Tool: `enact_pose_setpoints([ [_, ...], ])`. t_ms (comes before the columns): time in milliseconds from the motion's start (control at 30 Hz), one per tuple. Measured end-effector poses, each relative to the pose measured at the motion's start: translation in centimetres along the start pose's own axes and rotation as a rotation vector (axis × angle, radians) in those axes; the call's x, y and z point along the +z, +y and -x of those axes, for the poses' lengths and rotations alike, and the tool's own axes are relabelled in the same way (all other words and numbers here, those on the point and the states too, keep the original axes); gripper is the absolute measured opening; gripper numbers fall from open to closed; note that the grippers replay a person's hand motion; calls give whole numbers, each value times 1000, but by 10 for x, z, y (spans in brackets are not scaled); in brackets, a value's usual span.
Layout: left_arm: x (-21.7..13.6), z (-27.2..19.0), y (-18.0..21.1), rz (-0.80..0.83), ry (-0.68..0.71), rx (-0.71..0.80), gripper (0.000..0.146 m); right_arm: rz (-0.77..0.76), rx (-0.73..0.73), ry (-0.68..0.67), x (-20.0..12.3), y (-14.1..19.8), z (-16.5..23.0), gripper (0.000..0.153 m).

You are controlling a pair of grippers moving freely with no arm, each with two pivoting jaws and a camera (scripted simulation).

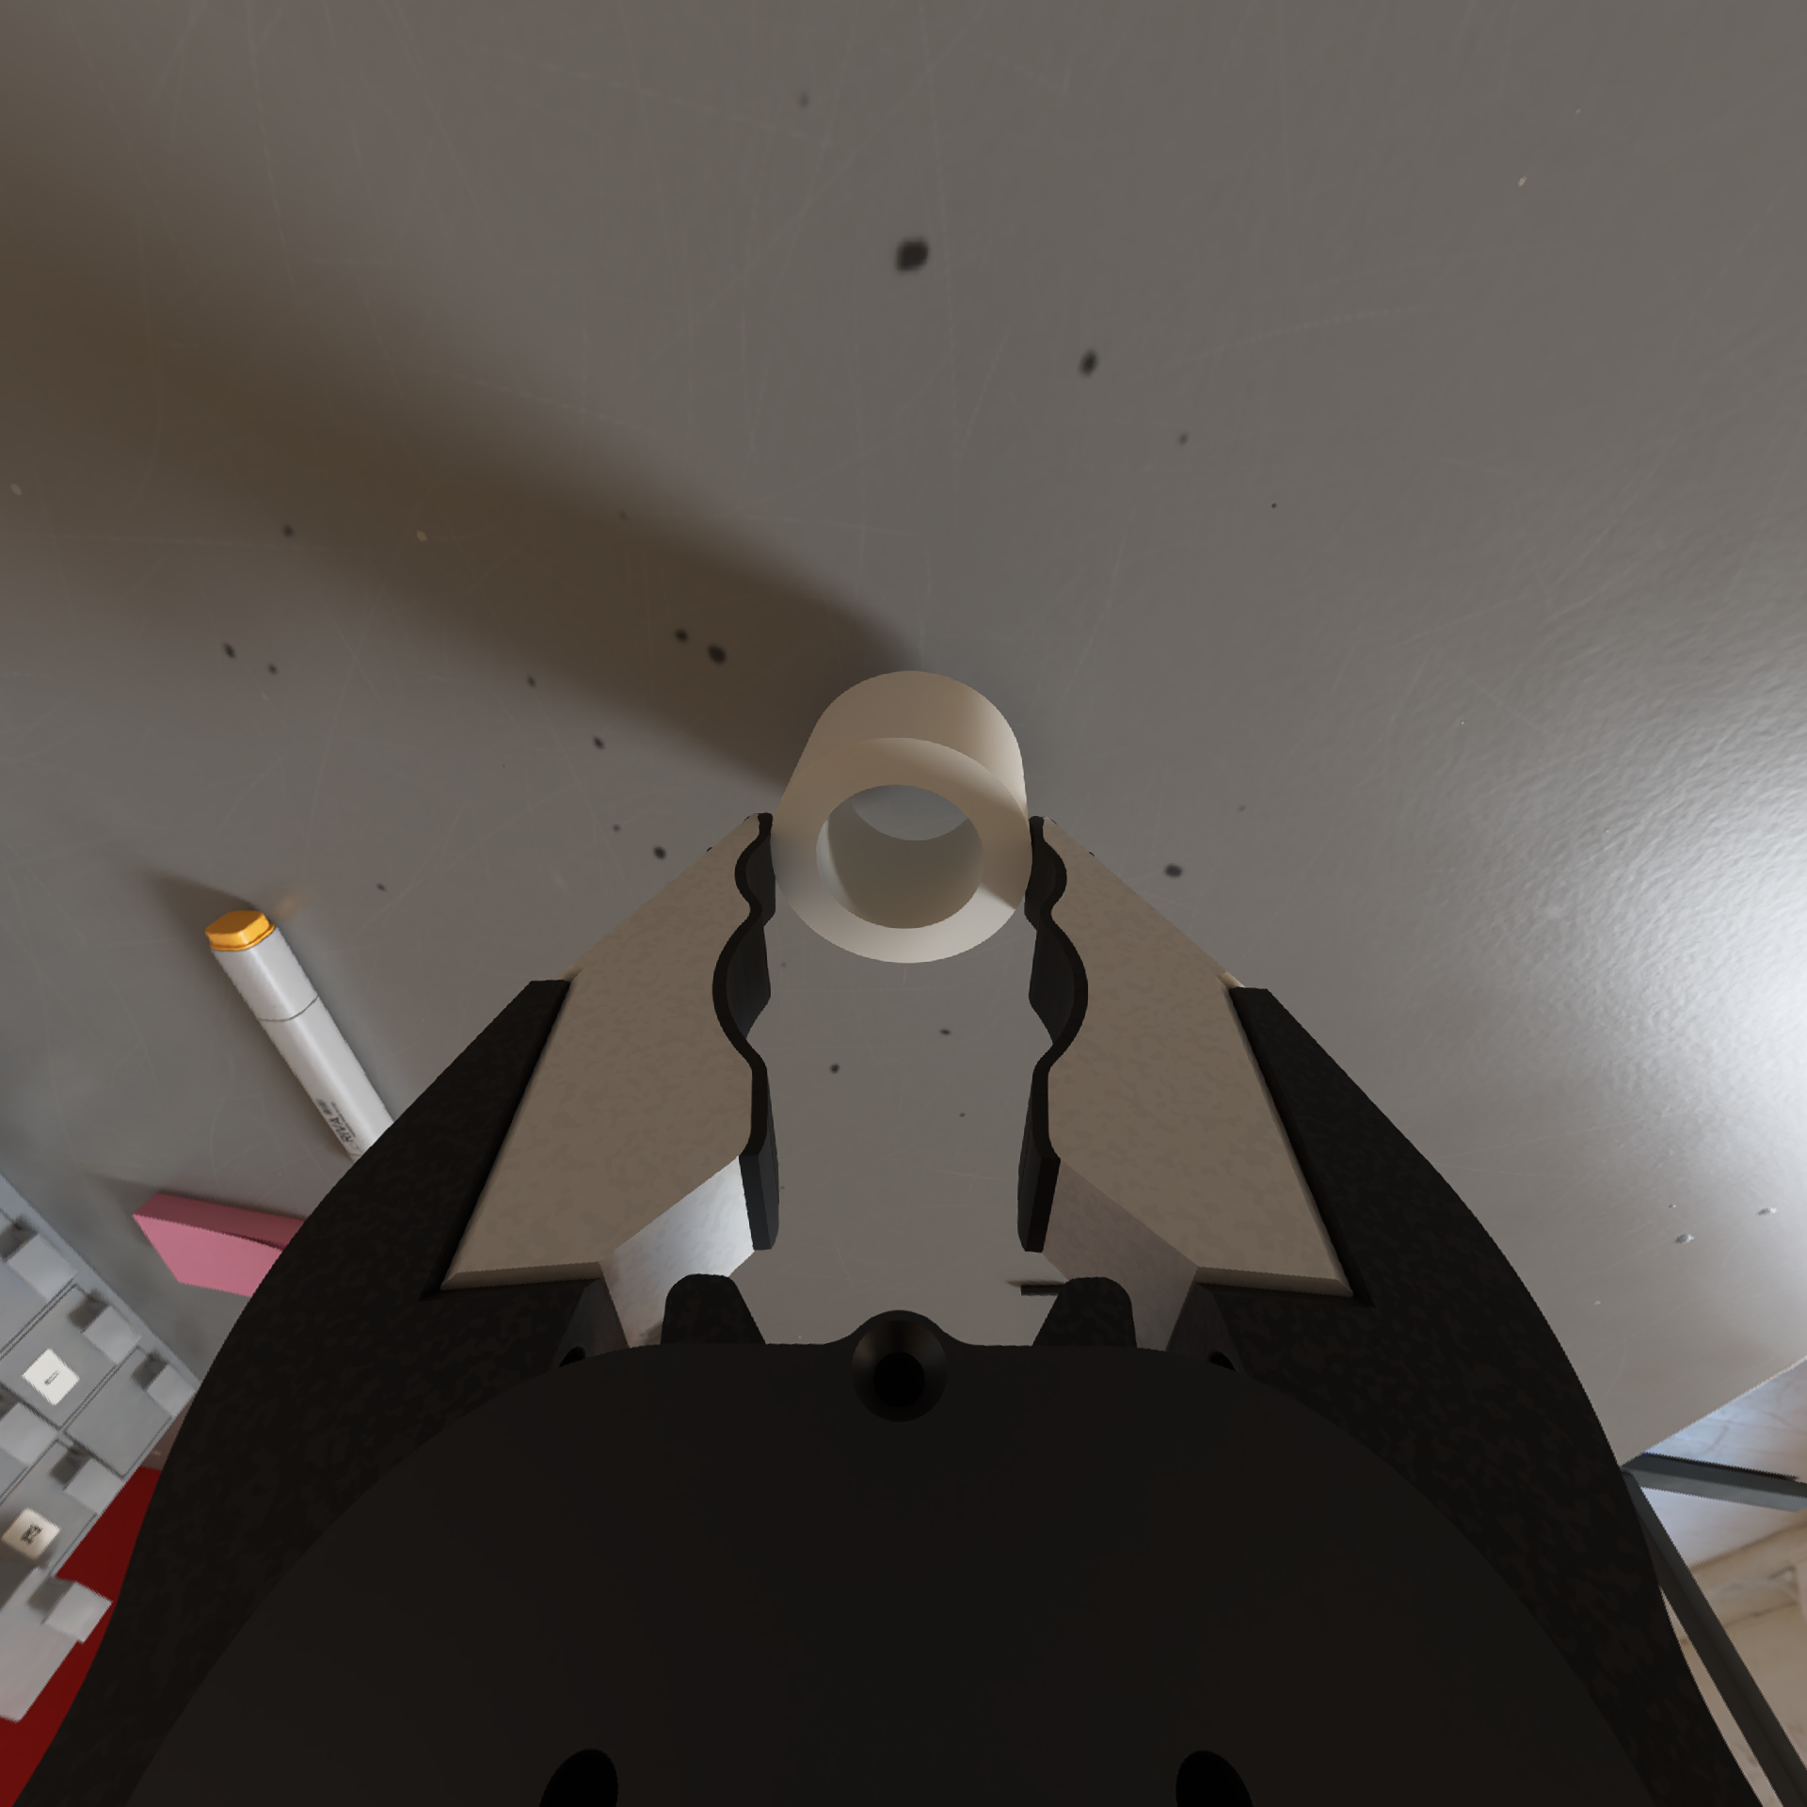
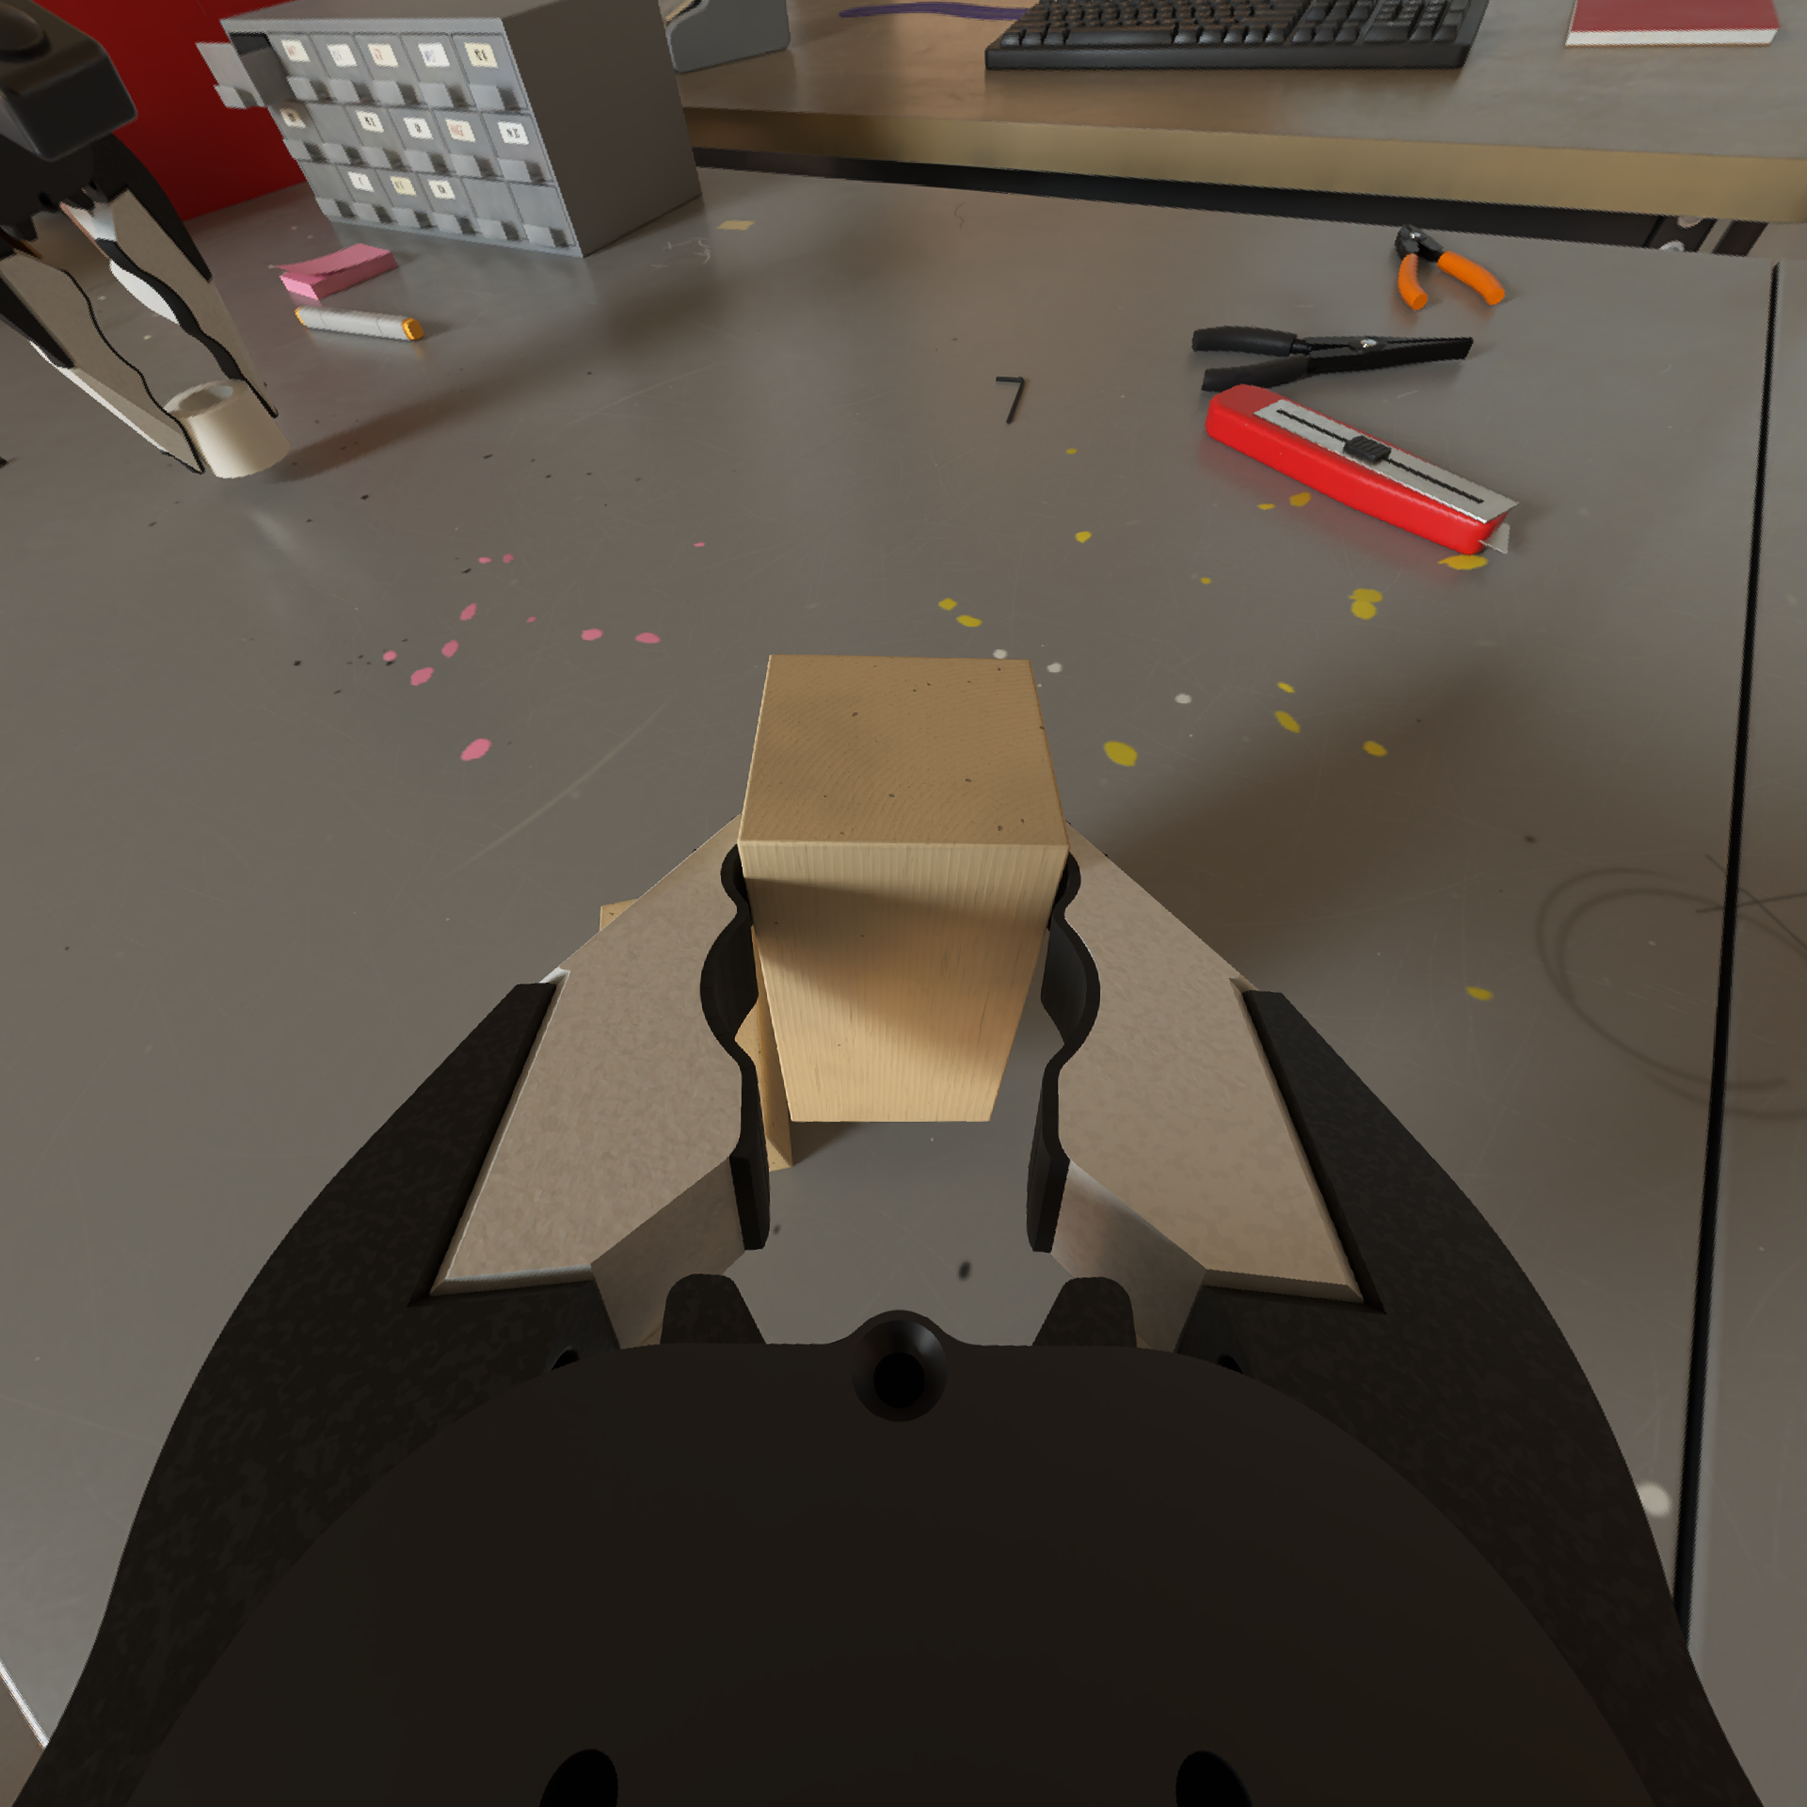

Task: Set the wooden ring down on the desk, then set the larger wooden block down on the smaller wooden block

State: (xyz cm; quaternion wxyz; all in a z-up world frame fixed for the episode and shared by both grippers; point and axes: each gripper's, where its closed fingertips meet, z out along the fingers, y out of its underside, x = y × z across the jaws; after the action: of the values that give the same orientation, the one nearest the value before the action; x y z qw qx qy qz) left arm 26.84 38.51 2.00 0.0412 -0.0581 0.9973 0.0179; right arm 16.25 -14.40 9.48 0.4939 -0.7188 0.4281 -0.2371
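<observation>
My left gripper (image 1: 900, 831) is shut on the pale wooden ring (image 1: 904, 724), a short tube held at the fingertips just above the grey desk (image 1: 1271, 489) or touching it. From the right wrist view, this gripper (image 2: 210, 440) and the ring (image 2: 235, 430) are at the far left, the ring's lower end at the desk surface. My right gripper (image 2: 900, 880) is shut on the larger wooden block (image 2: 900, 763), held upright. The smaller wooden block (image 2: 779, 1124) shows only as slivers below and to its left, mostly hidden.
A grey drawer cabinet (image 2: 460, 127), pink notes (image 2: 337, 269) and a marker (image 2: 357, 323) lie beyond the left gripper. A red utility knife (image 2: 1359, 469), black pliers (image 2: 1330, 352), orange pliers (image 2: 1447, 274) and a hex key (image 2: 1012, 396) lie far right. The desk edge (image 2: 1740, 684) runs along the right.
</observation>
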Motion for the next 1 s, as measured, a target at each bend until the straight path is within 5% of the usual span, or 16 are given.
enact_pose_setpoints([
  [233, -31, 4, -2, -51, -199, -38, 51, -6, -26, -21, 2, -7, 7, 57],
  [500, -137, -24, -44, -424, -572, -316, 51, -33, -77, -85, 6, -19, 18, 57],
  [700, -197, -86, -93, -761, -752, -572, 51, -61, -100, -124, 2, -25, 29, 57],
  [833, -199, -140, -132, -910, -846, -694, 51, -67, -96, -138, -1, -22, 34, 57],
  [1000, -158, -189, -180, -971, -837, -838, 51, -66, -98, -145, -6, -19, 39, 57],
])
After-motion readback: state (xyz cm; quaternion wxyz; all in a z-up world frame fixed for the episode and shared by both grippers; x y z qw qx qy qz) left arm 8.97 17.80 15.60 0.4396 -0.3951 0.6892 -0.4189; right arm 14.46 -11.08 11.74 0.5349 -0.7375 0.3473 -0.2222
